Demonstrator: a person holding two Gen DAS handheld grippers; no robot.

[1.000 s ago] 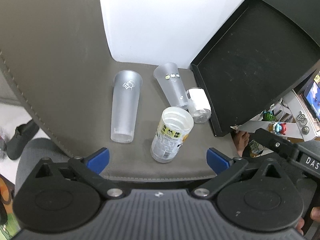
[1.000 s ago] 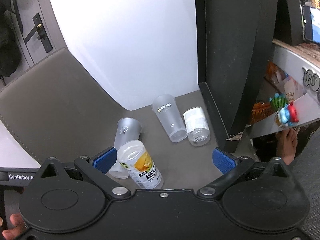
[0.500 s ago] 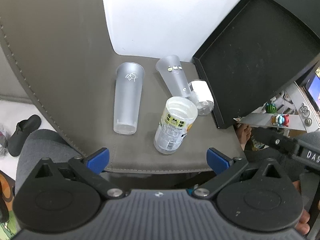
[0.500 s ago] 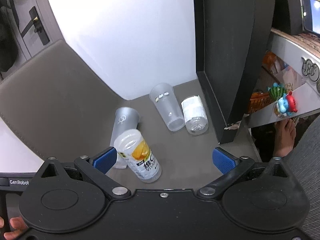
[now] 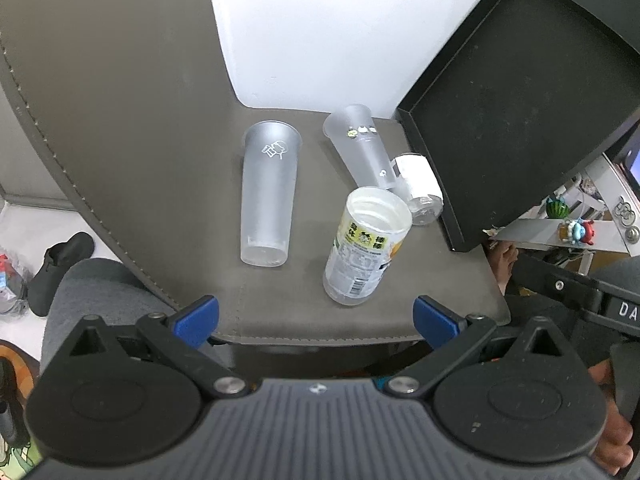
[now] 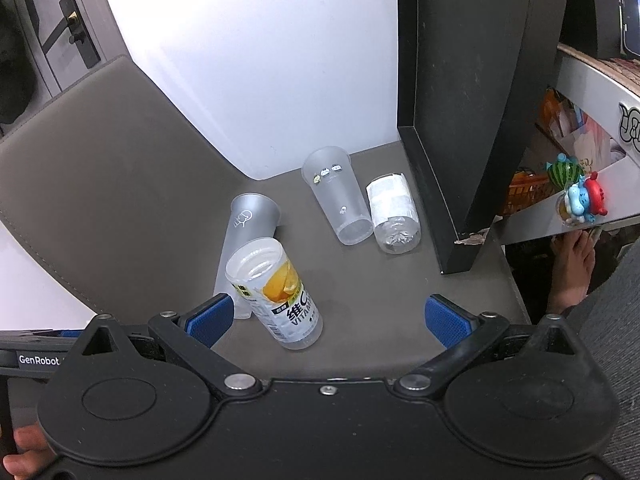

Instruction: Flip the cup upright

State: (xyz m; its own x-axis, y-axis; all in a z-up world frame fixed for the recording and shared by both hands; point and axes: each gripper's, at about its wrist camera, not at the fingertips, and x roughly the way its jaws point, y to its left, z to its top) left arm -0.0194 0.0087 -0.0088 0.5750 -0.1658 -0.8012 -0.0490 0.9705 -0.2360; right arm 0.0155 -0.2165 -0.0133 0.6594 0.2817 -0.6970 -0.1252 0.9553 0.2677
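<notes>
Four clear plastic vessels on a grey leather seat (image 5: 132,128), all apparently inverted or tipped. Which one is the task's cup cannot be told.

Left wrist view: left gripper (image 5: 316,316) hangs over the seat's near edge, jaws wide, blue pads (image 5: 198,316) far apart and nothing between them. Labelled cup (image 5: 366,246) stands just ahead, at about 1 o'clock from the midpoint between the pads, leaning a little; yellow-and-white label with barcode. Tall frosted cup (image 5: 268,196) at 11 o'clock, wider rim on the far side, white printed logo near that rim. Sticker cup (image 5: 360,148) farther out at 12 to 1 o'clock, with small stickers near its far rim. A short white-labelled bottle (image 5: 418,188) touches its right side.

Right wrist view: right gripper (image 6: 328,320) likewise spread wide, holding nothing. Labelled cup (image 6: 276,284) at 11 o'clock, just beside the left pad (image 6: 212,320); orange fruit print faces this camera. Tall frosted cup (image 6: 244,236) lies directly behind it, its near end hidden by cup and pad. Sticker cup (image 6: 338,200) and white-labelled bottle (image 6: 394,216) at 12 to 1 o'clock, side by side and touching.

Hard to read: whether the end of the labelled cup facing up is a closed base or an open mouth; the clear plastic blurs it. All four look empty.

A black tray (image 5: 516,120) leans upright at 2 o'clock, its lower edge on the seat, nothing in it. Small toy figures (image 6: 582,196) sit on a shelf at far right.
</notes>
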